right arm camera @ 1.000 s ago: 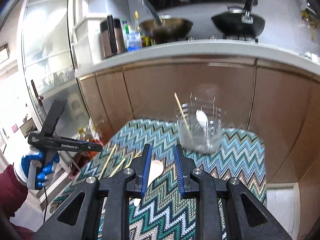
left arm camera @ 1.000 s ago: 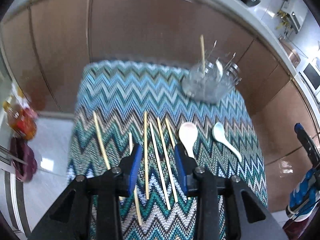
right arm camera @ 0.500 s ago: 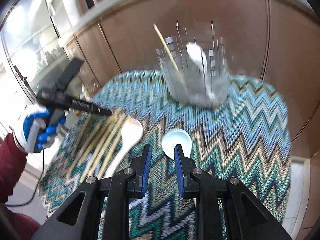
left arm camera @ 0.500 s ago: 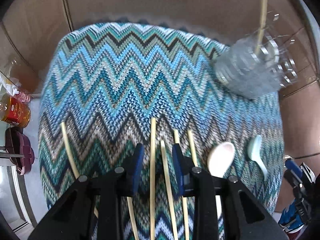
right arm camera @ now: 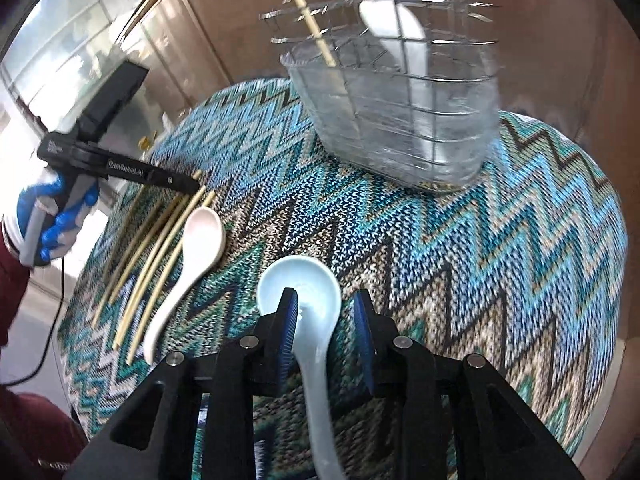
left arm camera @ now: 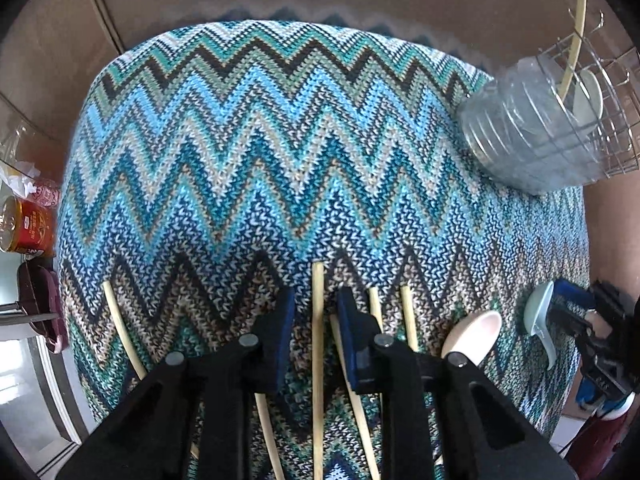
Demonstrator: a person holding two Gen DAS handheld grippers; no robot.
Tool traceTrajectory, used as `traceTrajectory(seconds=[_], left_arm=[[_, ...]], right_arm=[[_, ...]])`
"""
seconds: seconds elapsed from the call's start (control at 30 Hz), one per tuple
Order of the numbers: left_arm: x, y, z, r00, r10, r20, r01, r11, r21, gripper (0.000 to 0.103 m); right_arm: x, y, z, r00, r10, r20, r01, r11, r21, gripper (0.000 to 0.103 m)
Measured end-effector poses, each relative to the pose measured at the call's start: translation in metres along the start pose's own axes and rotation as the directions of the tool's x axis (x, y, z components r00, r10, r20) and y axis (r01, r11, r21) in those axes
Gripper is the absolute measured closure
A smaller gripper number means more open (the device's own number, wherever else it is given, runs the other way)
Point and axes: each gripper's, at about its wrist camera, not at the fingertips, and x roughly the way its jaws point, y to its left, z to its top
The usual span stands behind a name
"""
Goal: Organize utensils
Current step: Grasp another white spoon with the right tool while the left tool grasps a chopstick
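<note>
free: cloth (left arm camera: 280, 152) centre | obstacle: utensil holder (right arm camera: 400, 120) far edge

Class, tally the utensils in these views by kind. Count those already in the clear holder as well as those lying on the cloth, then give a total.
Chopsticks: 7 (6 on the cloth, 1 in the holder)
Spoons: 3 (1 white and 1 pale blue on the cloth, 1 white in the holder)
Total: 10

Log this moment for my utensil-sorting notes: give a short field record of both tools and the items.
surface: zigzag cloth
holder: clear holder, one chopstick and a white spoon inside
left tool: closing around a chopstick, not yet gripped
right tool: opening, astride the pale blue spoon
loose: white spoon beside more chopsticks
</note>
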Motion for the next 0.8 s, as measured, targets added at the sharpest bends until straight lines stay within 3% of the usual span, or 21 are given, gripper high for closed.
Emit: traceTrajectory(seconds=[0.13,0.3,0.53,0.8], left_arm=[[0.004,-0.006,0.002,1.000,0.016,-0.020,-0.015,1.000,0.018,0.082],[0.002,0.000,0.006,1.000,-0.014,-0.025,0.015,1.000,0.007,0.084],[0.003,0.027,0.015,0.996,-0.080,-0.037,0.079,0.996,-0.050,0.086],[-0.001,0.054,0.018,0.991,-0.129,-0.036,0.126,0.988,-0.091,0.086]], right_arm=[[0.012,-0.003,0.014,0.997,0.055,-0.059,-0.059,0.996,-0.072,0.073],[0.028,-0.006,0.027,0.988,0.101,-0.114,-0.114,0.987,-0.116,0.073],[0.035,0.001,0.027,0.987,0.089,-0.133,-0.112,0.977,-0.180,0.084],[0.040,0.007,0.025,0.986,0.094,-0.139,-0.120,0.975,-0.189,0.084]])
